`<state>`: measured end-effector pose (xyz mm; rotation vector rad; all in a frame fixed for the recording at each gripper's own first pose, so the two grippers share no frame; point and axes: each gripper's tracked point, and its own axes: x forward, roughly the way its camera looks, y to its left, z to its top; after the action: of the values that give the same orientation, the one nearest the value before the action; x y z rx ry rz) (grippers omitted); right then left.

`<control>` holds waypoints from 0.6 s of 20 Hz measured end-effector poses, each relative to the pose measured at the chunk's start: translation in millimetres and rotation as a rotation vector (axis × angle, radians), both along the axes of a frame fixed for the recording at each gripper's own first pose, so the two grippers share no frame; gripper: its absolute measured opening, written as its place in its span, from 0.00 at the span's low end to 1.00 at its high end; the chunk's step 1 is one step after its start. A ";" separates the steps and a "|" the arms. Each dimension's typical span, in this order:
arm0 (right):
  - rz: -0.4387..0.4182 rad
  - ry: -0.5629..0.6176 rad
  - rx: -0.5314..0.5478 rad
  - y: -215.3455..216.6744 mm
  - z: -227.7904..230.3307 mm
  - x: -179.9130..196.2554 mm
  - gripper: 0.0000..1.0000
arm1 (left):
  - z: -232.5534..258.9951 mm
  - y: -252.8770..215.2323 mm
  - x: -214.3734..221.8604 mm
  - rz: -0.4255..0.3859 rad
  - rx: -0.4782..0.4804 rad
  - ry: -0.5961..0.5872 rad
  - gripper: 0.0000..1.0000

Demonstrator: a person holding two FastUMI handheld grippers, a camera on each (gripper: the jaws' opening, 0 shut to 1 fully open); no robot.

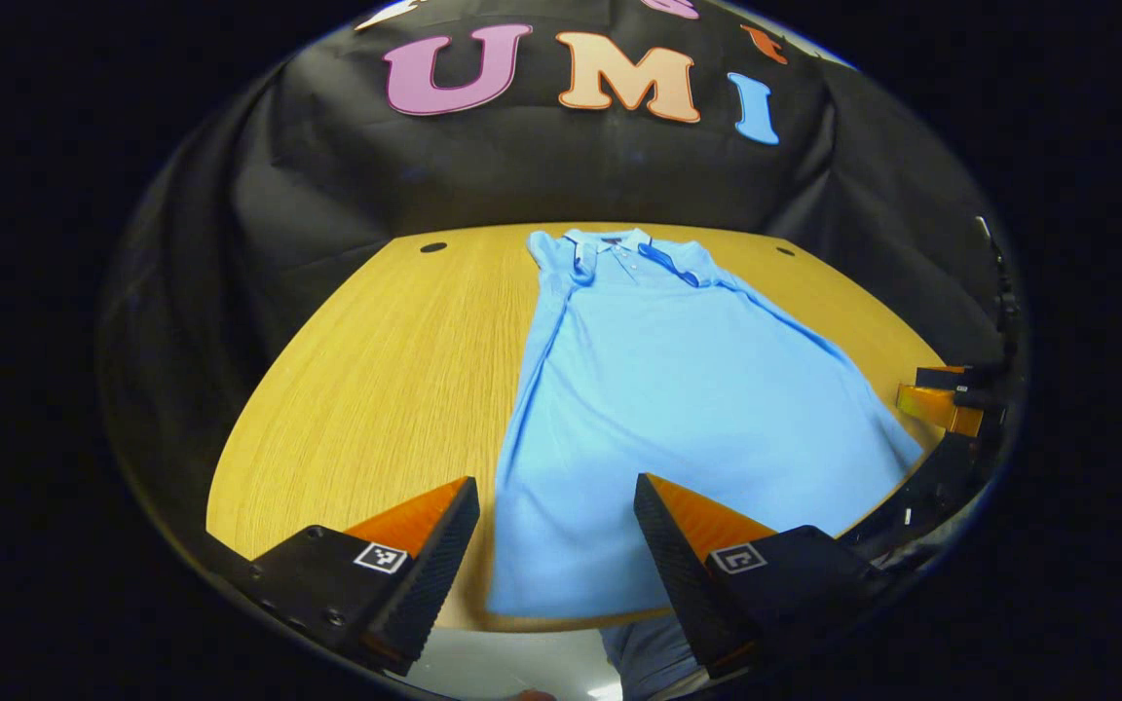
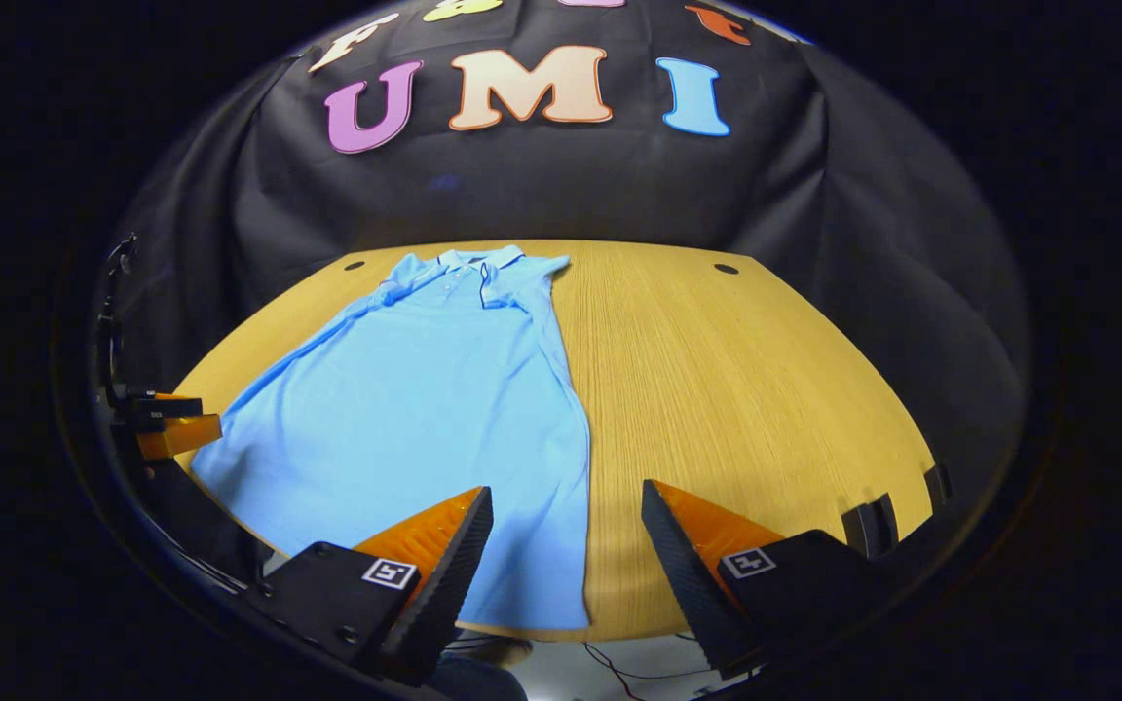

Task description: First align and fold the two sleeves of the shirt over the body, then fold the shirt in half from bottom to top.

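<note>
Polo shirt [image 1: 678,409], light blue, lies flat on a round wooden surface [image 1: 376,389] with its dark-trimmed collar [image 1: 610,243] toward the black cloth wall [image 1: 561,166] and its hem at the near edge. Both sleeves look folded in over the body, so the garment forms a long shape that widens from shoulders to hem. The bottom half is not yet folded up. In the left gripper view, the left gripper [image 1: 556,545] hangs above the near rim of the surface, its fingers [image 1: 425,565] spread wide and holding nothing, with the shirt's hem corner showing between them. At the right rim of the same view, the right gripper [image 1: 951,399] is seen near the shirt's other lower corner. In the right gripper view, the shirt [image 2: 425,419] lies to the left of centre, its collar [image 2: 468,268] again at the far end, and bare wood [image 2: 746,409] fills the right. The right gripper [image 2: 566,555] hovers over the hem's nearer corner, its fingers [image 2: 697,565] wide apart and empty. The left gripper [image 2: 167,424] appears at the left edge of this view, beside the hem's far corner. Two small dark holes [image 2: 726,269] mark the far part of the surface.
</note>
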<state>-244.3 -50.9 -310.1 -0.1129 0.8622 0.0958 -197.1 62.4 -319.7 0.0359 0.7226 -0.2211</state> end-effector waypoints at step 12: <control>0.004 0.089 0.011 22.0 -33.7 -33.0 0.96 | -25.0 3.3 -25.0 0.021 0.005 0.009 0.96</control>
<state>-277.3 -28.9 -343.9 -0.1008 0.9498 0.1104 -222.0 65.7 -344.6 0.0319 0.7322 -0.1997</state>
